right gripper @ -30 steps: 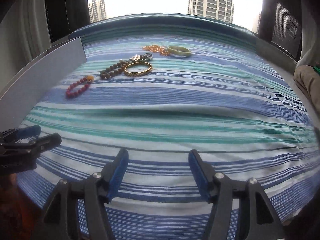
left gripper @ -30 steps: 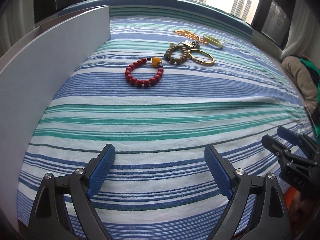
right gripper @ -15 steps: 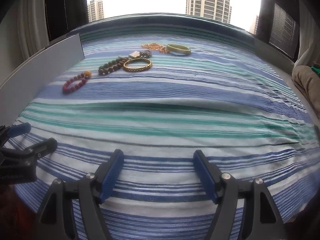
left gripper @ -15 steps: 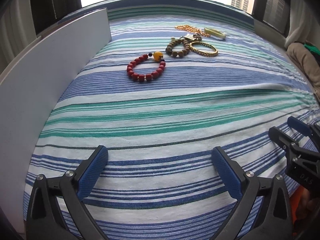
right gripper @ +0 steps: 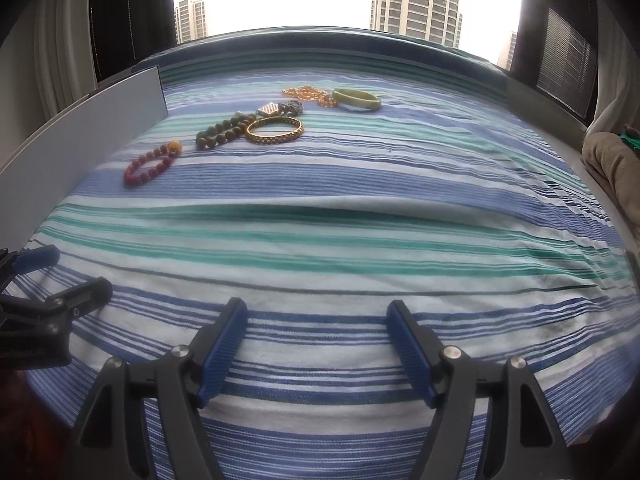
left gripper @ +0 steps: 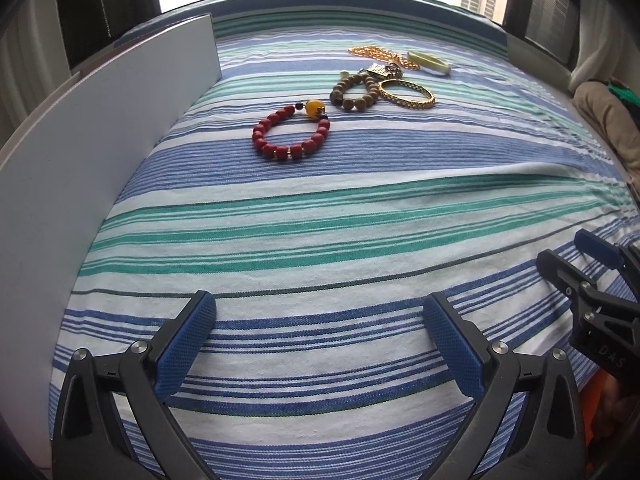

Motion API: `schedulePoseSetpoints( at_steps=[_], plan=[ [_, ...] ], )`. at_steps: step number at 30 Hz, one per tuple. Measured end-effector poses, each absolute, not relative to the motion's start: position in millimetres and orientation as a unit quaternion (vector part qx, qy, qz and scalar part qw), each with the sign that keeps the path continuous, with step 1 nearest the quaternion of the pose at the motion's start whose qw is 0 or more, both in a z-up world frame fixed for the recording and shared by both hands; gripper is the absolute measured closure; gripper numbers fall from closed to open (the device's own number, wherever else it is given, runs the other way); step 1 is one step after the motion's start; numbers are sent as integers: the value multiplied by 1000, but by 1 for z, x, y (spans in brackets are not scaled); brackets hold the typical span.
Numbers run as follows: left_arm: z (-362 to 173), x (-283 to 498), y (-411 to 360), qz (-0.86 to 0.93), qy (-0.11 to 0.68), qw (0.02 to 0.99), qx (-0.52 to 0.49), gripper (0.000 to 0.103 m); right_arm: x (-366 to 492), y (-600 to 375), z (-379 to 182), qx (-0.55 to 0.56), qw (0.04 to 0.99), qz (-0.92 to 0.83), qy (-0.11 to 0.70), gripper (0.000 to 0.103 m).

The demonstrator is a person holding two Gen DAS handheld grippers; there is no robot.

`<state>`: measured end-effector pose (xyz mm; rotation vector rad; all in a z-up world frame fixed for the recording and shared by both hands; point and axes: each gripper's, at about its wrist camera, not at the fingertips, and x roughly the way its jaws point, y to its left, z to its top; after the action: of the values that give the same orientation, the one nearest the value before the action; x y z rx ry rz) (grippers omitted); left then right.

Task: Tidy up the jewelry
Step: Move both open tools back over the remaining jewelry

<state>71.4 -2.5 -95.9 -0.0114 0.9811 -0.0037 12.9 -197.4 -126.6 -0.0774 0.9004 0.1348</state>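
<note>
Starting out, you have picked up nothing: the striped bed [left gripper: 320, 240] carries 5 or so pieces at 12 o'clock, well apart from both tools. Reach first for the red bead bracelet [left gripper: 291, 133], nearest you. Your left hand-held gripper [left gripper: 320, 320] has just spread wide, empty; the right hand-held gripper [right gripper: 316, 324] has spread too, empty, both tilted downward.

A red beaded bracelet with 1 amber bead [left gripper: 291, 133], a brown wooden-bead bracelet [left gripper: 354, 94], a gold bangle [left gripper: 406, 94], an orange chain [left gripper: 376, 54] and a pale green bangle [left gripper: 429, 62] lie flat on striped cloth.
</note>
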Motion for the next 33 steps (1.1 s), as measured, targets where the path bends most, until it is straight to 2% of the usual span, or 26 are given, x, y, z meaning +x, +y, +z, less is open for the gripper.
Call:
schedulePoseSetpoints(
  at_steps=[33],
  plan=[
    [-96, 74, -4, -5, 482, 876, -6, 0, 13, -199, -127, -38, 895, 64, 439, 30]
  ],
)
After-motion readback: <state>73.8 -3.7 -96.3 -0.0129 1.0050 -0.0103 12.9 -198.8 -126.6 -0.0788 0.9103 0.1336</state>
